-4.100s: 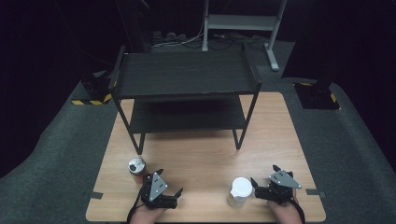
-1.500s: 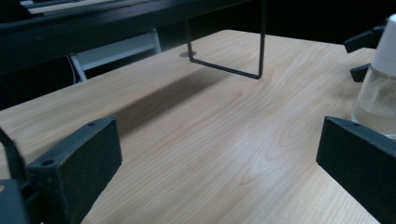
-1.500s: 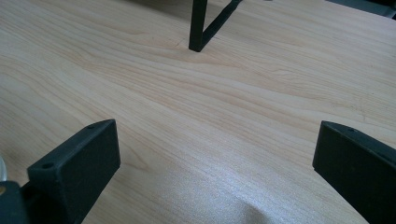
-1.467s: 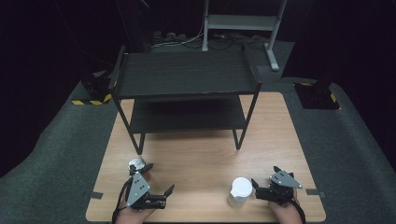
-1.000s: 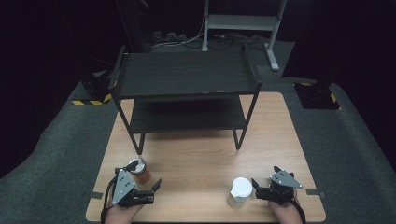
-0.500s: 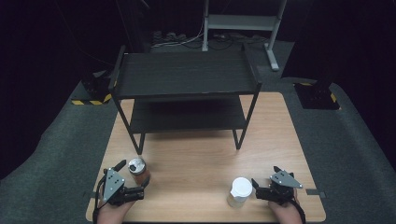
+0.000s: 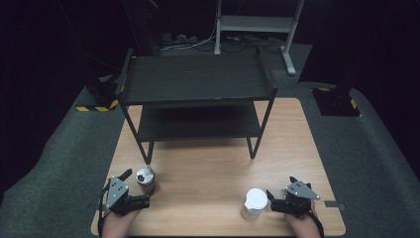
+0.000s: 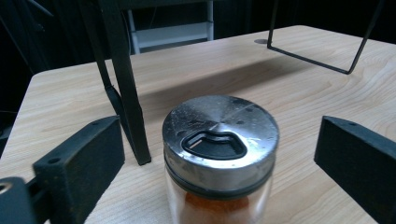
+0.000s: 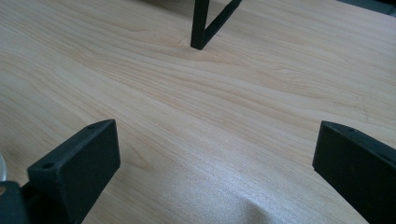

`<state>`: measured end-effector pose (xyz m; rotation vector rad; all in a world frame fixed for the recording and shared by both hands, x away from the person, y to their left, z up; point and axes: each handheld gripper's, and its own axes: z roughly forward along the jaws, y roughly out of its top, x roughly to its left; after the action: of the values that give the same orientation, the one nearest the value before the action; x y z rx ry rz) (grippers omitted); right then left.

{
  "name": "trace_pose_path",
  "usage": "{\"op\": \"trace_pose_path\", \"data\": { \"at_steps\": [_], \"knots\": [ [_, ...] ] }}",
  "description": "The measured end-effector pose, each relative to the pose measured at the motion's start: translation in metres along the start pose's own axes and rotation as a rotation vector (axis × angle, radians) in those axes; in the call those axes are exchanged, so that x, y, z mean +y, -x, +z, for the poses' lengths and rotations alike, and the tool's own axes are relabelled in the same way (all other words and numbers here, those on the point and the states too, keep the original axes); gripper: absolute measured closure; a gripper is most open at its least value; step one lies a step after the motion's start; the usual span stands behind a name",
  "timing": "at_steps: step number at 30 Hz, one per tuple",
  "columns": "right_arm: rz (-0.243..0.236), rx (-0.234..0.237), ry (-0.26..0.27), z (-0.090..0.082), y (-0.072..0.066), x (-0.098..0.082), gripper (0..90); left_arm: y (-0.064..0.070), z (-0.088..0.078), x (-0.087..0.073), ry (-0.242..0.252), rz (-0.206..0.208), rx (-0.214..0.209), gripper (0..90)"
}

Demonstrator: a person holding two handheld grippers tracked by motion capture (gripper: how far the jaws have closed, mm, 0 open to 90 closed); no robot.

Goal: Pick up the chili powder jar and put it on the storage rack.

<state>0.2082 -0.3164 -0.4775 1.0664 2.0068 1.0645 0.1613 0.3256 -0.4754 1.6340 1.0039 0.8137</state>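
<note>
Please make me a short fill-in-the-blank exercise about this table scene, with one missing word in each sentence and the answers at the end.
1. The spice jar between the jaws of the left hand-held gripper has a ____ lid.
2. The powder inside the jar is ____.
3. The cup near the right hand-held gripper has a ____ lid.
4. The black shelf rack stands on a ____ table.

Missing words: metal; orange; white; wooden
</note>
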Motion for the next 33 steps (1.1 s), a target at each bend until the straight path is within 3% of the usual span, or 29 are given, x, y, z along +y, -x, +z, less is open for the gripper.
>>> {"op": "trace_pose_path", "data": {
  "at_steps": [17, 33],
  "knots": [
    [0.009, -0.002, -0.001, -0.0009, 0.002, -0.0006, 0.0, -0.0007, 0.0072, -0.0055, 0.005, -0.005, -0.014, 28.5],
    [0.011, 0.0, -0.008, 0.001, 0.0028, 0.0013, 0.0, 0.0018, 0.0037, -0.0095, 0.016, -0.012, 0.004, 32.7]
  ]
}}
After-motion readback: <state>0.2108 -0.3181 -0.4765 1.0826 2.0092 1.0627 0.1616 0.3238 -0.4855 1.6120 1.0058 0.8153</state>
